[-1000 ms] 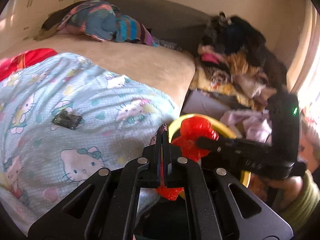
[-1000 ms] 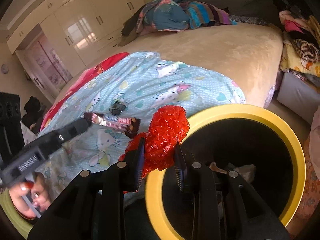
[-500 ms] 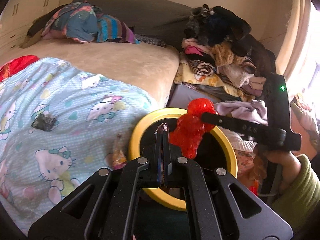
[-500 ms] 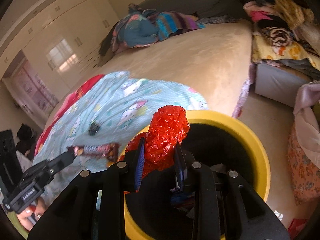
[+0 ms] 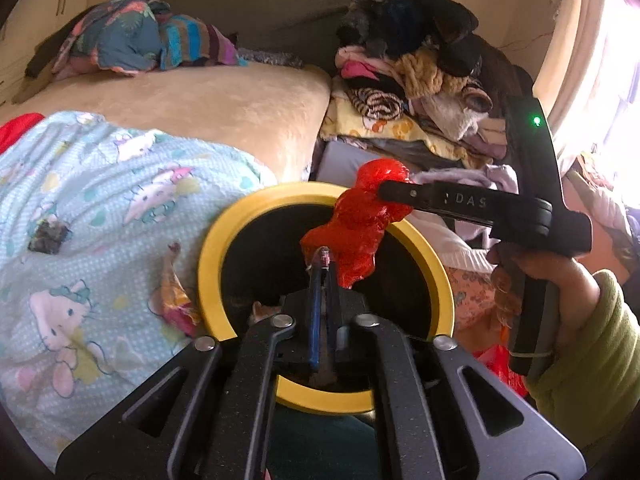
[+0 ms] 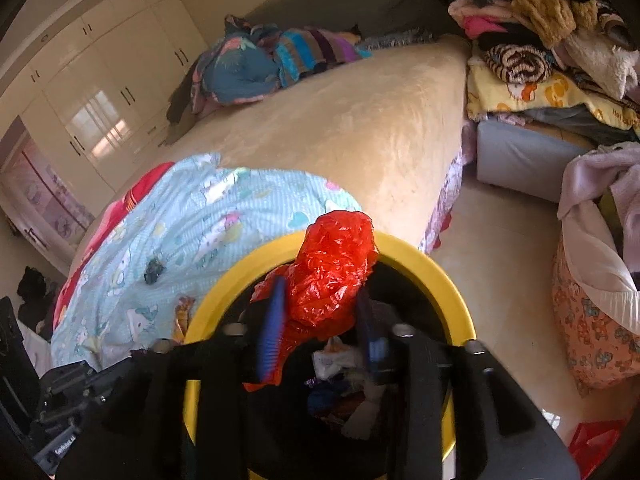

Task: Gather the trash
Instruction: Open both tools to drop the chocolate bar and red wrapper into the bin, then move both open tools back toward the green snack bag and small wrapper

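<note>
A black bin with a yellow rim (image 5: 224,224) (image 6: 440,280) stands against the bed, with mixed trash (image 6: 336,360) inside. My right gripper (image 6: 320,292) (image 5: 384,192) hangs over the bin's mouth. Its jaws are opening around a crumpled red plastic bag (image 6: 332,264) (image 5: 360,224), and the pads look clear of it. My left gripper (image 5: 324,276) is also above the bin with its jaws opening a little. The end of a thin wrapper (image 5: 324,256) still shows between its fingertips. A dark scrap (image 5: 48,236) (image 6: 154,270) and an orange wrapper (image 5: 174,292) lie on the cartoon blanket.
A heap of clothes (image 5: 420,72) rises right of the bed (image 5: 224,104), and a striped bundle (image 5: 132,40) lies at its far end. A floral laundry basket (image 6: 592,320) and a red bag (image 6: 592,440) stand on the floor. A hand in a green sleeve (image 5: 592,320) holds the right gripper.
Both grippers have moved from beside the blanket to above the bin's mouth. Both pairs of jaws stand wider than before, the right one clearly so around the red bag.
</note>
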`<state>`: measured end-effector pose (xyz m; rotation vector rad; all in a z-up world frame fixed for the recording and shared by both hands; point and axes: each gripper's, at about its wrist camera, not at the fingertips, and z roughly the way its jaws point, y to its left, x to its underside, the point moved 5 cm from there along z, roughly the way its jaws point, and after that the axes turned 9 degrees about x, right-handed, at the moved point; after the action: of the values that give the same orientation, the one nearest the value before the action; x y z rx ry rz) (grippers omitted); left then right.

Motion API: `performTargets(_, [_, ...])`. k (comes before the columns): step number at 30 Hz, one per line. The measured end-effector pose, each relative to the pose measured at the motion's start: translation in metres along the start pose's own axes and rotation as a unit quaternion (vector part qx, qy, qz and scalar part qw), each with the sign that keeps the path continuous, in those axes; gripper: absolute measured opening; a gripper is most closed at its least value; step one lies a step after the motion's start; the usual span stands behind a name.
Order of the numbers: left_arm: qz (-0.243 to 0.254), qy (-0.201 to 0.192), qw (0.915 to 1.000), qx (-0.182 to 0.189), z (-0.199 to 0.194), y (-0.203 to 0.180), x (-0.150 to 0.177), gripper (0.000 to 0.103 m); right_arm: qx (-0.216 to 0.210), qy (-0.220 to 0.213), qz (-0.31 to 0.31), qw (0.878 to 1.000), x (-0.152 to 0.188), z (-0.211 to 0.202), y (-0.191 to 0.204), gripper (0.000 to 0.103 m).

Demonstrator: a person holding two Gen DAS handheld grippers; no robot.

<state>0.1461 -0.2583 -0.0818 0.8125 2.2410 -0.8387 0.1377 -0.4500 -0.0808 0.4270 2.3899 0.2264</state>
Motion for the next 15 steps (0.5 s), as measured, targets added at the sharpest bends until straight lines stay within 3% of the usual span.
performTargets(1, [-0.001, 0.0, 1.0, -0.005, 0.001, 0.001, 0.001, 0.054, 0.005, 0.0, 0.001, 1.0, 0.001, 0.001, -0.001, 0.055])
performTargets(2, [-0.004, -0.004, 0.9999, -0.011, -0.001, 0.002, 0.002, 0.064, 0.008, -0.001, 0.002, 1.0, 0.001, 0.001, -0.002, 0.056])
performTargets(5, [-0.016, -0.017, 0.9996, -0.017, -0.008, 0.006, 0.002, 0.068, 0.012, -0.004, 0.005, 1.0, 0.001, 0.001, -0.001, 0.066])
performTargets(7, [-0.016, -0.03, 0.9988, -0.034, -0.017, 0.01, 0.001, 0.085, 0.011, -0.013, 0.008, 1.0, 0.0, -0.002, 0.001, 0.069])
performTargets(9, [-0.019, -0.043, 0.998, -0.041, -0.025, 0.013, -0.001, 0.091, 0.01, -0.022, 0.008, 1.0, -0.002, -0.005, 0.003, 0.071])
performTargets(15, [-0.031, -0.071, 0.9952, -0.06, -0.045, 0.019, -0.007, 0.092, 0.008, -0.054, -0.008, 0.998, -0.009, -0.02, 0.015, 0.078])
